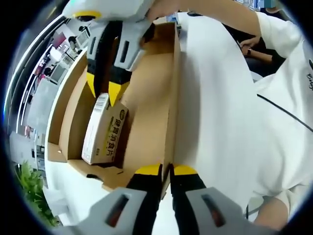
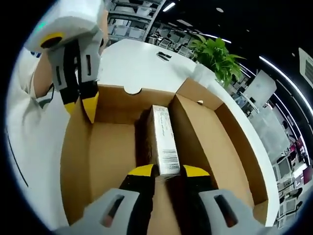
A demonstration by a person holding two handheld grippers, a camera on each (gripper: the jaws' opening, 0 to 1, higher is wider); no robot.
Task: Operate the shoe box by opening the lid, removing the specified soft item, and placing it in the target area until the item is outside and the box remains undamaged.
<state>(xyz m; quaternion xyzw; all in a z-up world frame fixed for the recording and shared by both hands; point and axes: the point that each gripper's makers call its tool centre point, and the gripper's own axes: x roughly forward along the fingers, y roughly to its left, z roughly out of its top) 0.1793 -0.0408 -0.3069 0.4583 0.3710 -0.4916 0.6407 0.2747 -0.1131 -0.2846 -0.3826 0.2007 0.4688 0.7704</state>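
The box point(image 2: 112, 147) lies open on the white counter point(image 2: 142, 63), a small pack point(image 2: 164, 142) inside it. In the right gripper view the right claw point(image 2: 168, 172) straddles the pack's near end, yellow tips touching its sides, holding it; the left claw point(image 2: 80, 105) sits at 10 o'clock, narrow, on the box's wall. In the left gripper view the left claw point(image 1: 166, 171) pinches that wall point(image 1: 171, 98).
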